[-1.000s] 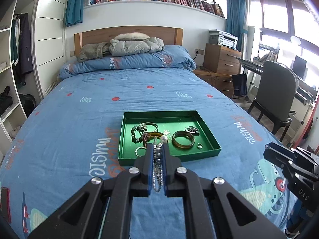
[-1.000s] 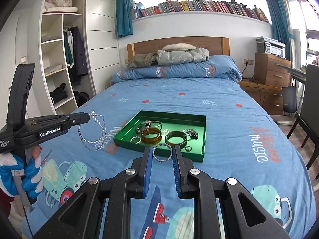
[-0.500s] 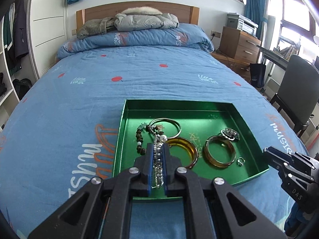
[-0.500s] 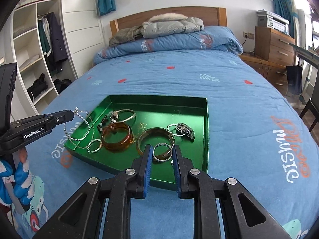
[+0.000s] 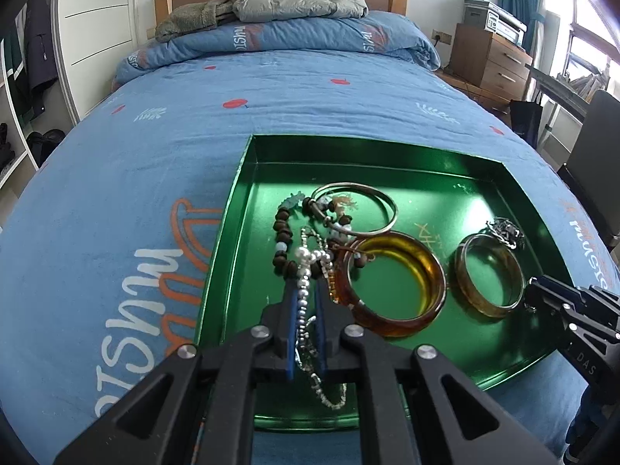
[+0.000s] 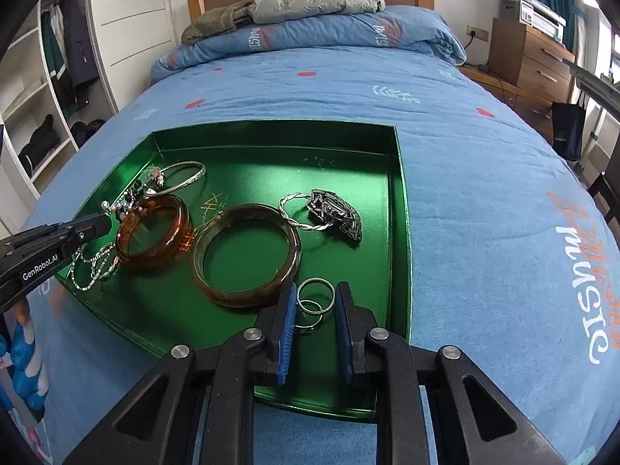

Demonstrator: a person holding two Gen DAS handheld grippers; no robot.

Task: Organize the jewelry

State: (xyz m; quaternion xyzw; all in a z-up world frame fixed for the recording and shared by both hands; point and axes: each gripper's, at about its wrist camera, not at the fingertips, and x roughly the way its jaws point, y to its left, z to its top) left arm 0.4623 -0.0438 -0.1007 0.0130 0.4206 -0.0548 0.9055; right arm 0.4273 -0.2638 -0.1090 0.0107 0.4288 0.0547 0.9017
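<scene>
Over the green tray (image 6: 399, 209) on the bed (image 6: 484, 201), my left gripper (image 5: 306, 302) pinches a silver bead chain (image 5: 306, 271) beside the amber bangle (image 5: 391, 279). My right gripper (image 6: 314, 302) clamps a silver ring (image 6: 316, 293) at the tray's near edge, just beside a brown bangle (image 6: 246, 254).

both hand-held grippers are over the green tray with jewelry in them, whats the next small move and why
Probably lower both a touch more and open the jaws. The left hand-held gripper is shut on a silver chain whose loose end already lies in the green tray; the right hand-held gripper pinches a silver ring just above the tray floor, beside a smaller ring.
</scene>
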